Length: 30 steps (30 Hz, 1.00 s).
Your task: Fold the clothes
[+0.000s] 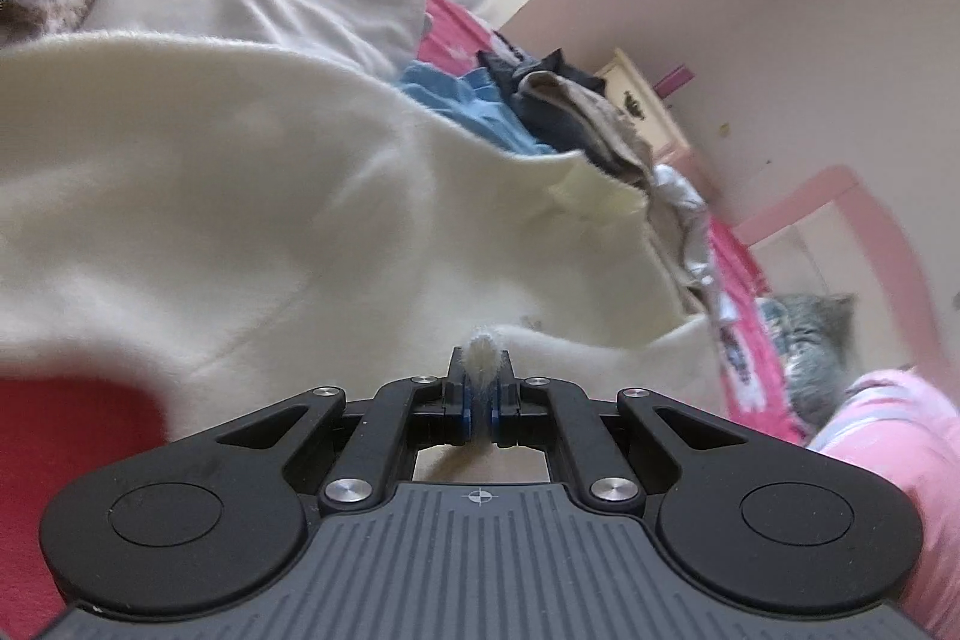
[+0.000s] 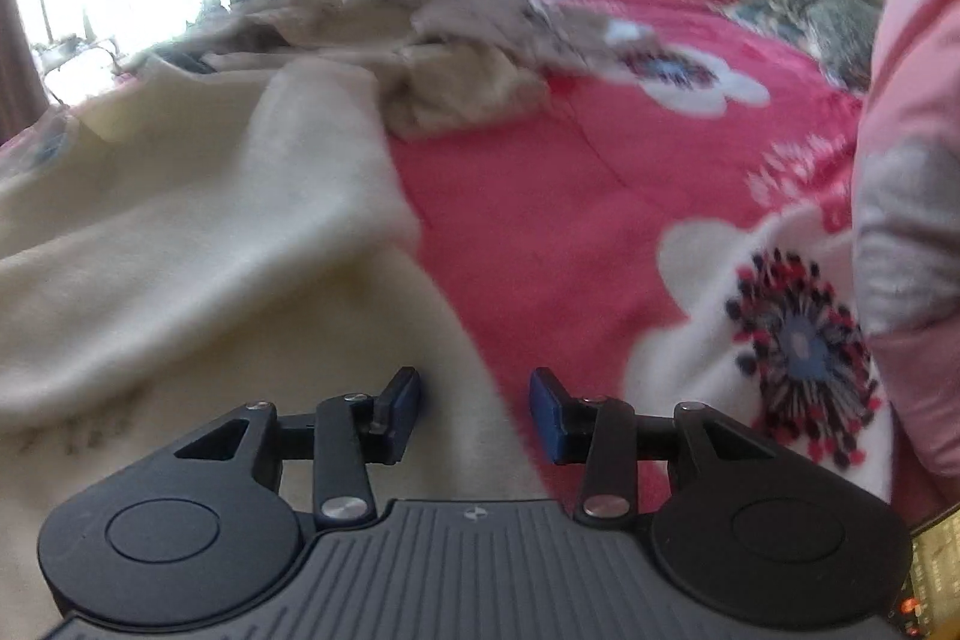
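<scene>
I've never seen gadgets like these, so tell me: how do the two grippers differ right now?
The left gripper is shut on a tuft of the cream fleece garment; the right gripper is open and holds nothing. The left pulls cloth up; the right hangs over the garment's edge and the red floral blanket. Both have black arms and blue-padded fingers.

garment (image 2: pixel 180 232) on bed (image 2: pixel 540 196) — clothes pile (image 2: pixel 468 58) behind

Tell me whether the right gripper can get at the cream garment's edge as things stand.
Probably yes. The right gripper is open and empty, and the cream garment lies right under its fingers on the red bedspread, with nothing between. The left gripper already pinches another part.
</scene>
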Each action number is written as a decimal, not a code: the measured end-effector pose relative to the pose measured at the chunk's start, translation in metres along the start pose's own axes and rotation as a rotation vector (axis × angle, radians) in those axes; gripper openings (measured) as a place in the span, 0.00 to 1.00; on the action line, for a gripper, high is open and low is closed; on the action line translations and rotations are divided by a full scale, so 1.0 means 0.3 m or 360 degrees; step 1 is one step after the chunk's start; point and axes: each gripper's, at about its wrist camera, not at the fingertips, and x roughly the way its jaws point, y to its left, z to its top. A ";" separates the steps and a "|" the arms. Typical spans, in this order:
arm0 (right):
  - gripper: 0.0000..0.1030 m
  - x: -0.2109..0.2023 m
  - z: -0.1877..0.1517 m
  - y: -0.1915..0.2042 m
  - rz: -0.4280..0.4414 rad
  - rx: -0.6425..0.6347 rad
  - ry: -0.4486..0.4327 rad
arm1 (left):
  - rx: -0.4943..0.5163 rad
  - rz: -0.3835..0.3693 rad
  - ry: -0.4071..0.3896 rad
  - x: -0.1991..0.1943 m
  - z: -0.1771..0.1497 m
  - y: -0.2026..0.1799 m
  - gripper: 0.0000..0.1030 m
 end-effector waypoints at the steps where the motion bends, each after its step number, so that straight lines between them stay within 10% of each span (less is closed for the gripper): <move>1: 0.41 0.016 0.000 -0.009 -0.0007 0.0026 0.0014 | -0.0007 -0.0002 -0.0008 -0.010 -0.002 0.007 0.03; 10: 0.41 0.086 0.098 0.062 0.0232 -0.0091 -0.0126 | -0.0083 -0.0010 -0.0010 -0.043 -0.013 0.054 0.03; 17: 0.38 0.116 0.031 -0.055 0.0117 0.0237 -0.0194 | -0.0163 0.0066 0.0056 -0.017 -0.055 0.112 0.03; 25: 0.49 0.038 0.089 -0.158 0.0252 0.0344 0.0064 | -0.0084 0.0147 0.0079 -0.001 -0.082 0.103 0.03; 30: 0.47 -0.060 0.167 -0.184 0.0332 0.0364 -0.0065 | -0.0019 0.0201 0.0067 0.011 -0.092 0.088 0.03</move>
